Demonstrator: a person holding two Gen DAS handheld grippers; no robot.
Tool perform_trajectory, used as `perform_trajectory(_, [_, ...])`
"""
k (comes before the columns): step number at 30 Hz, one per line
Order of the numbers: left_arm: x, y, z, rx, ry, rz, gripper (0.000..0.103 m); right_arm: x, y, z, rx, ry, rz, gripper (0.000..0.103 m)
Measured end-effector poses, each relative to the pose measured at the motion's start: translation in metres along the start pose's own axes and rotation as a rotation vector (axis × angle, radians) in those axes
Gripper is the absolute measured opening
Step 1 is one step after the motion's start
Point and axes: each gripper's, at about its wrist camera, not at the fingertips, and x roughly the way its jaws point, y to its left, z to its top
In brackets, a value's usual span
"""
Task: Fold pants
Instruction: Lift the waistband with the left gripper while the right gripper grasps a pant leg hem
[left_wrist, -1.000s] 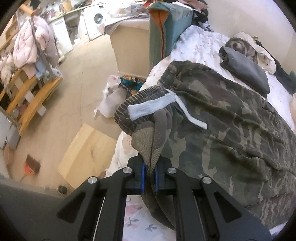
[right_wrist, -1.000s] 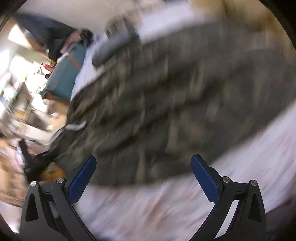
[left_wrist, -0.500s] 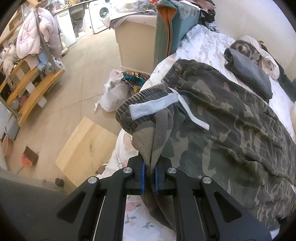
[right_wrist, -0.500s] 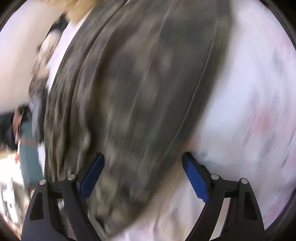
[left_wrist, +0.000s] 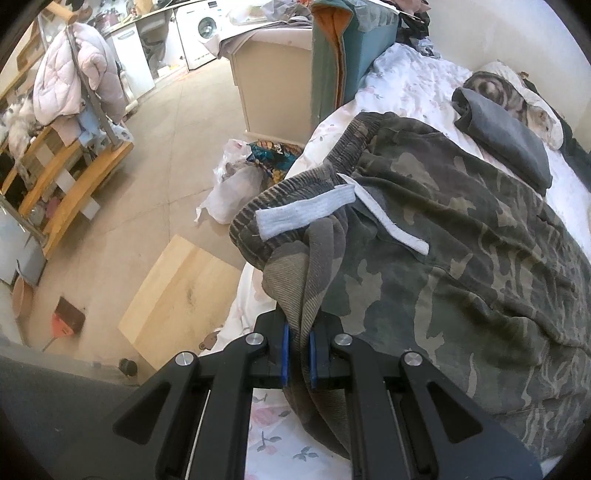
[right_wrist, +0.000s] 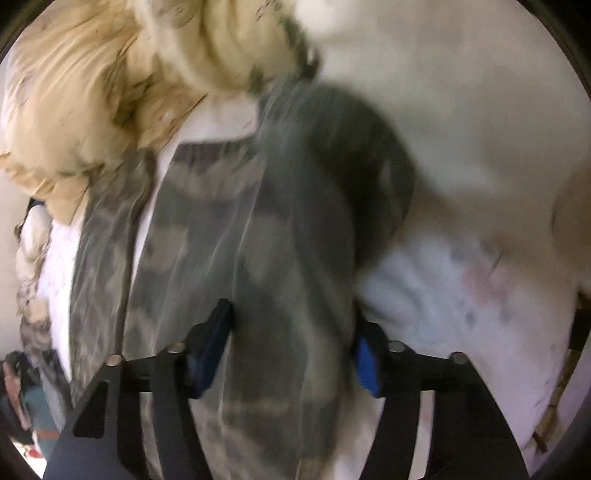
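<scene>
Floor (left_wrist: 177, 155) fills the left of the left wrist view, with a wooden rack (left_wrist: 70, 184) draped in a pink padded jacket (left_wrist: 74, 74) at the far left, a washing machine (left_wrist: 201, 29) at the back, a pale wooden board (left_wrist: 181, 295) lying flat beside the bed, and a white plastic bag (left_wrist: 236, 184) further along near the bed's edge. Next comes the bed (left_wrist: 406, 85) with its flowered sheet, carrying the camouflage pants (left_wrist: 461, 258), which lie spread across it with the ribbed waistband (left_wrist: 295, 192) hanging over the left edge and a white drawstring (left_wrist: 388, 225) resting on the cloth. The left tongs (left_wrist: 297, 354) are pressed together, pinching a fold of the pants fabric just below the waistband. A folded grey garment (left_wrist: 506, 136) lies beyond the pants toward the far right corner of the bed, touching a patterned pillow (left_wrist: 517, 92). The right wrist view is blurred: the right tongs (right_wrist: 291, 350) are spread, with a length of the pants (right_wrist: 258, 240) lying between the blue pads (right_wrist: 208, 350) but not clamped, a crumpled cream cloth (right_wrist: 110, 92) at upper left and the white sheet (right_wrist: 461, 277) to the right.
</scene>
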Motion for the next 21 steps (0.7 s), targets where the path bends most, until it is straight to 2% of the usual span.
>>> perform_trajectory(2, [0.001, 0.001, 0.000, -0.002, 0.003, 0.003, 0.006, -0.002, 0.003, 0.007, -0.004, -0.044, -0.044, 0.043])
perform_trajectory(4, [0.002, 0.001, 0.001, -0.010, 0.007, 0.001, 0.006, -0.007, 0.008, 0.005, -0.044, -0.078, -0.103, 0.020])
perform_trajectory(5, [0.001, 0.002, 0.002, -0.013, 0.007, -0.002, 0.006, -0.015, 0.012, 0.002, -0.068, -0.111, -0.125, 0.005])
perform_trajectory(8, [-0.001, 0.006, 0.003, -0.034, 0.011, -0.026, 0.006, -0.042, 0.022, -0.005, -0.072, -0.218, -0.088, 0.004])
perform_trajectory(12, [-0.013, 0.022, 0.009, -0.107, 0.032, -0.109, 0.005, -0.083, 0.045, -0.004, -0.100, -0.294, 0.032, 0.004])
perform_trajectory(16, [-0.029, 0.034, 0.024, -0.179, 0.042, -0.200, 0.005, -0.113, 0.076, 0.006, -0.113, -0.314, 0.135, 0.004])
perform_trajectory(18, [-0.034, 0.042, 0.039, -0.233, 0.053, -0.244, 0.005, -0.125, 0.089, 0.016, -0.114, -0.320, 0.165, 0.004])
perform_trajectory(21, [-0.034, 0.047, 0.062, -0.278, 0.075, -0.276, 0.004, -0.139, 0.128, 0.030, -0.192, -0.348, 0.183, 0.004])
